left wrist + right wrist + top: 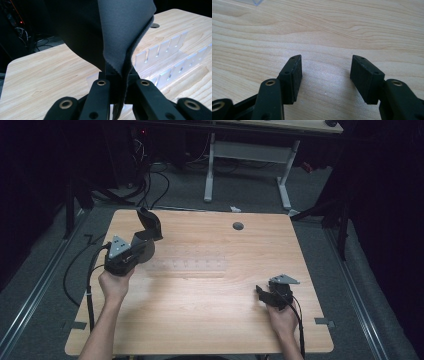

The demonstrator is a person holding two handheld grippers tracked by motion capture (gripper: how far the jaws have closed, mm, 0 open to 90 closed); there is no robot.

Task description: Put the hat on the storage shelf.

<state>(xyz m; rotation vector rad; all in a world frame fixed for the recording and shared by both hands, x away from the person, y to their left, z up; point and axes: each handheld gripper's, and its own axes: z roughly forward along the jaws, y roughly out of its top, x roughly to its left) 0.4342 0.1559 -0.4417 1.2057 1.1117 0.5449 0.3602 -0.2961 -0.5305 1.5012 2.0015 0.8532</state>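
Left gripper [131, 251] fingers pinch a dark grey cloth [148, 224], lifted above the worktop [210, 320] near its left edge. Right gripper [270, 295] fingers spread, empty, low over the right side. Cloth picked up; destination probably the clear slotted rack [170, 60], hard to confirm.

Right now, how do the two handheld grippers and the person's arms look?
Both the left gripper and the right gripper are black, each with a grey three-cornered plate on top and a black cable trailing back. The jaws are flat black blocks on arms with brass-coloured rivets. The forearms are bare, with no sleeves in view.
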